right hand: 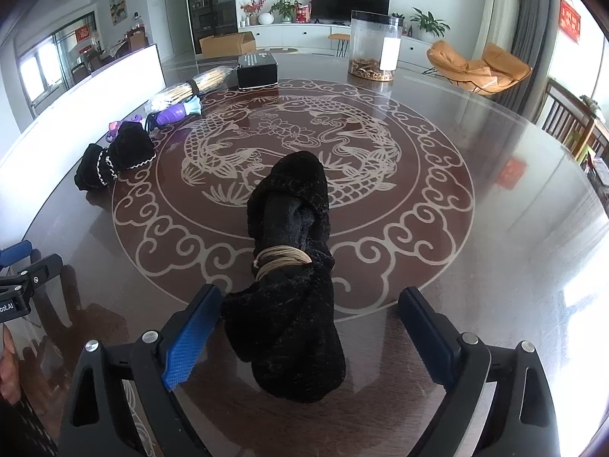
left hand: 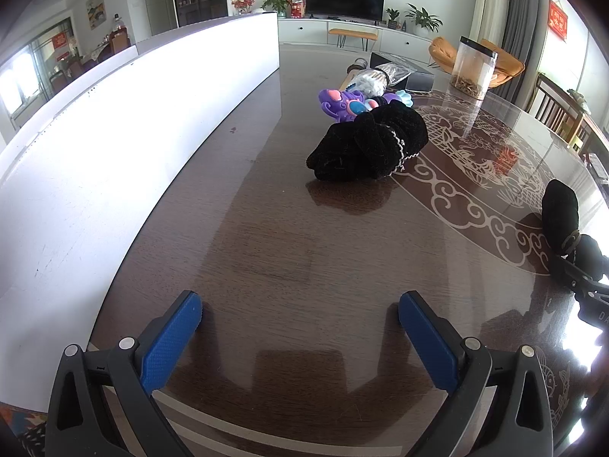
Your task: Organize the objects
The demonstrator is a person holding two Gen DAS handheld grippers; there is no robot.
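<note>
Well clear of table (right hand: 495,266) edges, both tongs (left hand: 300,316) (right hand: 310,312) wide open, tied black pouch (right hand: 289,266) loose between right pair.

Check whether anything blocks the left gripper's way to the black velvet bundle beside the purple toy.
Nothing visible does. Bare table lies between the left gripper, jaws open and empty, and the black velvet bundle. The purple toy sits behind the bundle, and the white box stands off to the left.
</note>
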